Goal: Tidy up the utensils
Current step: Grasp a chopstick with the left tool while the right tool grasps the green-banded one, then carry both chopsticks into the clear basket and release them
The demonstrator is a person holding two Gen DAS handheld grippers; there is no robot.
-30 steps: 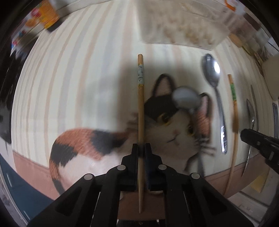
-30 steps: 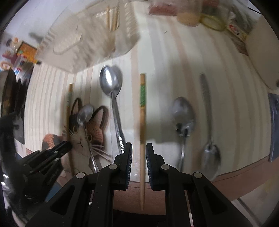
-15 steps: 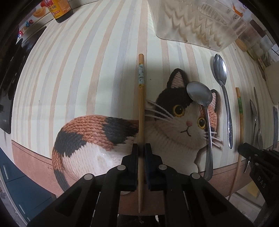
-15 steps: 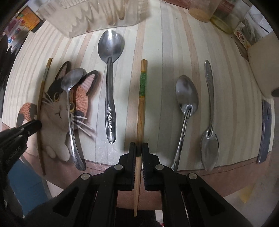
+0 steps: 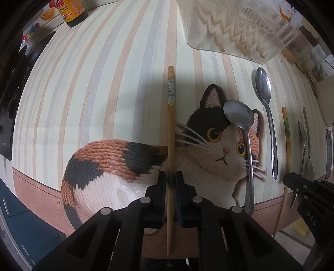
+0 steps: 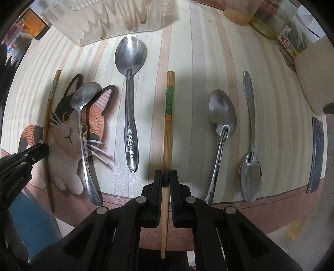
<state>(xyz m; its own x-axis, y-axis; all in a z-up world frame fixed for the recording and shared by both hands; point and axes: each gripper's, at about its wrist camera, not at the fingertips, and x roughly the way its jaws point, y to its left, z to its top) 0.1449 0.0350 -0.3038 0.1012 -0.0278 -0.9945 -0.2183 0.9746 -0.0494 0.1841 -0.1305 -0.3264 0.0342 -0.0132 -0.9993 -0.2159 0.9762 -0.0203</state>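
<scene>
Chopsticks sit in both of my hand-held grippers, each pointing down at the striped surface (image 5: 87, 87). My left hand-held gripper (image 5: 171, 177) pinches the blue-banded chopstick (image 5: 171, 129), which lies across the cat picture (image 5: 208, 150) printed on the surface; its jaws have just eased apart a touch, yet the stick is between them and the pads look to be on it. My right hand-held gripper (image 6: 166, 177) is pressed onto the green-banded chopstick (image 6: 168, 125), jaws tight against the stick near its thin end.

Between the two chopsticks lie two spoons — a small one (image 6: 83, 133) over the cat's face, bowl far, and a larger patterned one (image 6: 130, 100) just right of it, bowl far too. Right of the green-banded chopstick are two more spoons, near each other but apart: one (image 6: 221, 133) with its bowl far, the next (image 6: 250, 133) with its bowl near. A clear plastic tray (image 5: 240, 27) stands at the far side, and a dark bottle (image 5: 72, 12) at the far left.
</scene>
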